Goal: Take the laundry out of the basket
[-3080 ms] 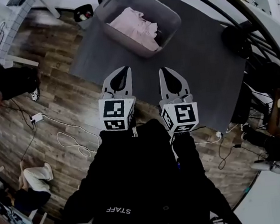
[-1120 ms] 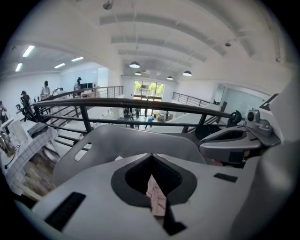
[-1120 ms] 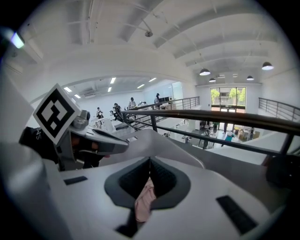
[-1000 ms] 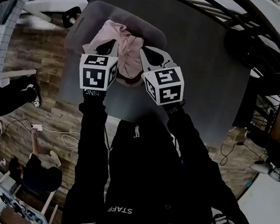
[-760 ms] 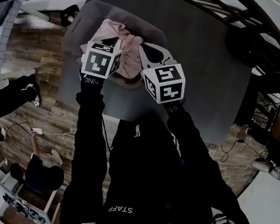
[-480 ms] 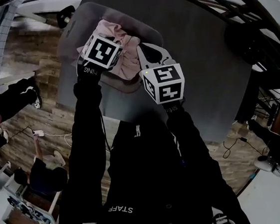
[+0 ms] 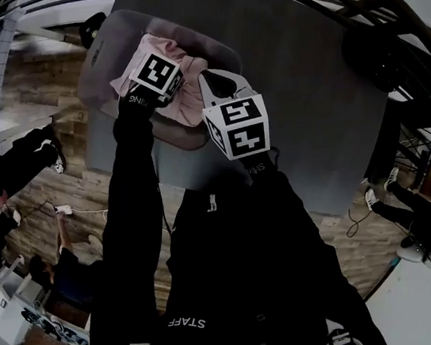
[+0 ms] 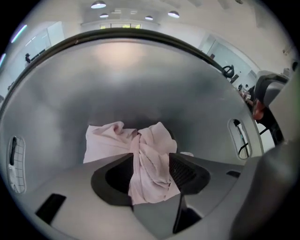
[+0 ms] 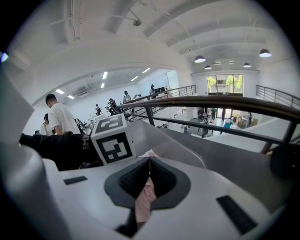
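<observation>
Opening inside the basket [image 8: 140, 84], the left gripper [image 8: 151, 163] has its jaws coming apart. A bunch of the pink laundry [image 8: 108, 140] lies loose between them, and the pads do not pinch it. The cloth drapes down between the jaws and spreads toward the basket's far wall. Likely reason: this hold is being let go, either to take a better one or because the other side carries the piece.

Laundry: heaped at the basket's mouth, not yet clear of the rim.

Right gripper [image 9: 149, 169], at the near side of the basket and above its rim: jaws pressed together on a narrow fold of pink cloth, which hangs down behind them. Judged purpose: keep the piece raised while the left lets go. The basket stands on the grey surface [image 7: 323, 101].
</observation>
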Motion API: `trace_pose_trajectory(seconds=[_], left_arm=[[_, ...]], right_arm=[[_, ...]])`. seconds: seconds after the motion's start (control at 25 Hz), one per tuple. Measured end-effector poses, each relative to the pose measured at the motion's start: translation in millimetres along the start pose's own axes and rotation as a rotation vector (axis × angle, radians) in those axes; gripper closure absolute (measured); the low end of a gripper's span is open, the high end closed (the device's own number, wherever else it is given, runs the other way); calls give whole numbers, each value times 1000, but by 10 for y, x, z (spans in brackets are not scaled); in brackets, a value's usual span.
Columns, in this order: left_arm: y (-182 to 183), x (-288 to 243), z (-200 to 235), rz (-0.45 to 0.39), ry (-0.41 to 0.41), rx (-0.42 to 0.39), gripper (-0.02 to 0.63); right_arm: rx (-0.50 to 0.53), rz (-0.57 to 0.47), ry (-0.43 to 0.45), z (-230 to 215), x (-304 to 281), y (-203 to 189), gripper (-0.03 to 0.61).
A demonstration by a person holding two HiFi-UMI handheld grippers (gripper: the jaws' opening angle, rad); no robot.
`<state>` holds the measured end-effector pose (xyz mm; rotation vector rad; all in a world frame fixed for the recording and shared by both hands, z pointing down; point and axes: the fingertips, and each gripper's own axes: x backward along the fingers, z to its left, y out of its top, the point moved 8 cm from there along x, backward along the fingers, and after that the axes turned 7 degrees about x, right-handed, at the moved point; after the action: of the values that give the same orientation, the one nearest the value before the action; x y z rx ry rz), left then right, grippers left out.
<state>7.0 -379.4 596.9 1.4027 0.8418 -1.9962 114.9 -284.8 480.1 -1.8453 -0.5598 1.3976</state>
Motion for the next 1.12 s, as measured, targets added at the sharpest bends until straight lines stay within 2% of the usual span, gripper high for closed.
trace_pose_trajectory(seconds=[0.36, 0.48, 0.56, 0.72, 0.8, 0.88, 0.96, 1.0, 1.12], left_arm=[[-55, -404, 88, 29, 19, 43, 320], [-146, -519, 74, 74, -18, 85, 267], [-183, -630, 76, 72, -1, 106, 236], [-183, -821, 53, 33, 71, 79, 232], [-171, -821, 93, 49, 59, 74, 235], [-158, -777, 106, 57, 7, 103, 301], [-151, -685, 141, 44, 10, 137, 433], [-150, -638, 150, 37, 23, 147, 473], [-138, -529, 135, 12, 48, 133, 526]], right_arm=[[-9, 44, -9, -66, -11, -16, 563], [-4, 45, -1, -69, 7, -19, 563], [-1, 42, 8, -92, 38, -38, 563], [-15, 38, 10, -153, 116, -105, 563], [-26, 36, 10, -161, 109, -123, 563], [-37, 30, 10, -168, 97, -127, 563], [-45, 21, 9, -172, 98, -121, 563], [-48, 16, 8, -171, 106, -117, 563], [-53, -2, 6, -163, 159, -106, 563]])
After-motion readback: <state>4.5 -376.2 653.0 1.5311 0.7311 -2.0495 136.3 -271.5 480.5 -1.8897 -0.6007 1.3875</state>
